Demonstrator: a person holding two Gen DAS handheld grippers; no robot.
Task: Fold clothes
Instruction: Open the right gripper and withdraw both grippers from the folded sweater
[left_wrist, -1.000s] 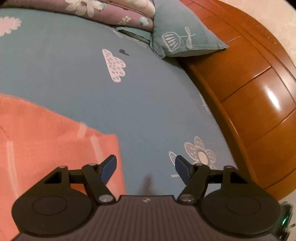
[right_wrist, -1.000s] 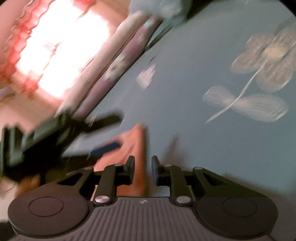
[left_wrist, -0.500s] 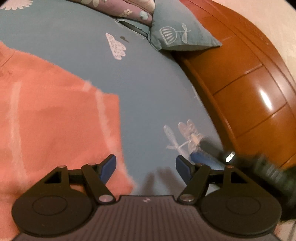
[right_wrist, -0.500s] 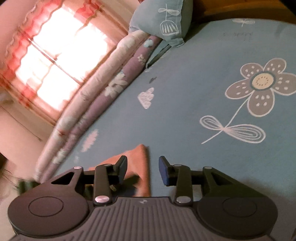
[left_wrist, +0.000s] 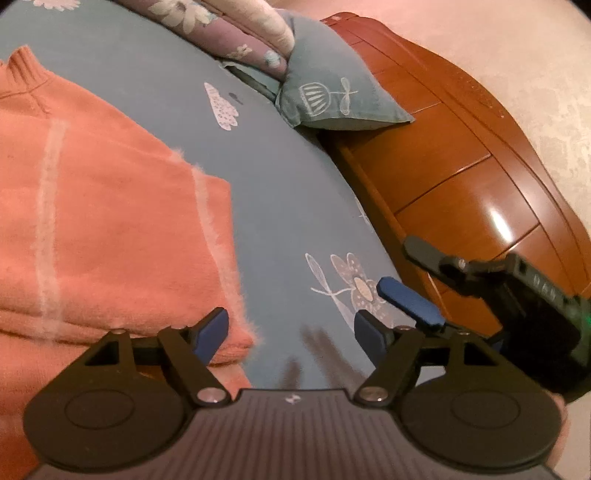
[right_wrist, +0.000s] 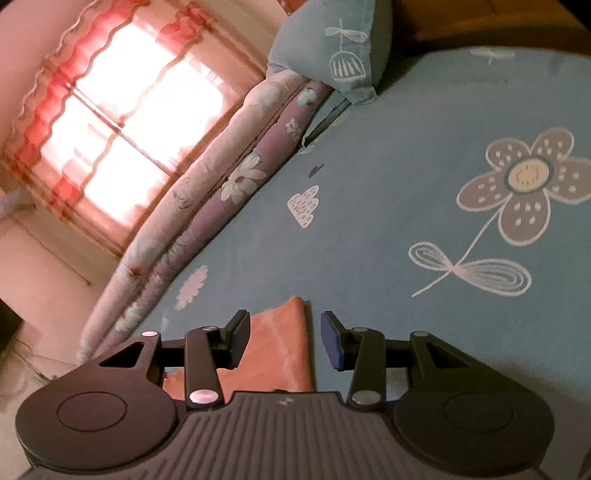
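An orange knit sweater lies on the blue flower-print bed sheet, to the left of the left tongs. Its ribbed collar shows at the far left. Its near part looks doubled over: a second thickness of cloth shows along the near edge, and a fuzzy pale-striped edge runs down to the corner just by the left tongs' left pad. So at least one fold seems to be laid in (how many layers sit beneath cannot be told from here).

The left tongs stand wide apart and hold nothing; their left pad hovers over the sweater's near corner, the right pad over bare sheet. The right tongs are parted too, less widely, with a narrow orange strip of the sweater lying between them and not pinched. In the left view the right tongs come in from the side near the wooden bed frame.

How far along: partly folded at the least, judging by the doubled edge. Most of the garment falls outside both views, so whether it is a finished bundle or needs another fold is not settled here.
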